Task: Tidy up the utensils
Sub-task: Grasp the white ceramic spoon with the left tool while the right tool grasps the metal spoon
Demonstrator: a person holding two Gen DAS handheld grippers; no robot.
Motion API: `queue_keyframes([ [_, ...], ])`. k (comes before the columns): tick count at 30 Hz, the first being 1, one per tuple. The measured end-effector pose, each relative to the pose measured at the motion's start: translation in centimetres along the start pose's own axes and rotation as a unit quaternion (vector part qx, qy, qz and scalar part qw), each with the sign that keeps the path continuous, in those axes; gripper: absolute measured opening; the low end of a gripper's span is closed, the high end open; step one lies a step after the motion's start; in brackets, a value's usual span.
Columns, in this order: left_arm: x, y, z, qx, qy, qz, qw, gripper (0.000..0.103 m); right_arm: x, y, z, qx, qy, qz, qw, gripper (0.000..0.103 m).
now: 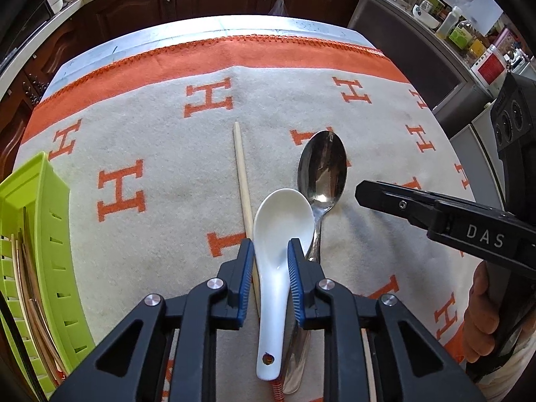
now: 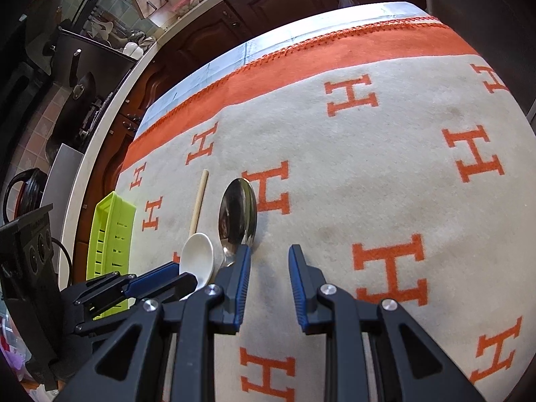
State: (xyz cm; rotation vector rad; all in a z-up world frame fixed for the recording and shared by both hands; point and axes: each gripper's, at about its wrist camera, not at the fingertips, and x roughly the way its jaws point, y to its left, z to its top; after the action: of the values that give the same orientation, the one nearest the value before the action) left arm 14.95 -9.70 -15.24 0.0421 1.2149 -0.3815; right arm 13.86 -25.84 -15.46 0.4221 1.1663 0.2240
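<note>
white spoon clamped between left fingers.

The right gripper hangs over a cream blanket with orange H letters, its 2 blue-padded fingers apart with only cloth between them. Just beyond lies a shiny metal spoon, beside a white ceramic soup spoon, a pale wooden chopstick and a lime-green slotted plastic tray. The left gripper reaches the white spoon.
</note>
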Motion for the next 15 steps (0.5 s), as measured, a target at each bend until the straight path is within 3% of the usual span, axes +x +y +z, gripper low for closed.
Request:
queue_keyframes([
  [8, -0.2, -1.2, 0.1, 0.026, -0.007, 0.000, 0.9996, 0.019, 1.3, 0.7, 0.7, -0.013, -0.005, -0.004, 1.000, 0.024],
  [15, 0.8, -0.9, 0.3, 0.014, 0.001, -0.010, 0.9999, 0.019, 2.2, 1.7, 1.0, -0.046, -0.029, 0.004, 0.999, 0.023],
])
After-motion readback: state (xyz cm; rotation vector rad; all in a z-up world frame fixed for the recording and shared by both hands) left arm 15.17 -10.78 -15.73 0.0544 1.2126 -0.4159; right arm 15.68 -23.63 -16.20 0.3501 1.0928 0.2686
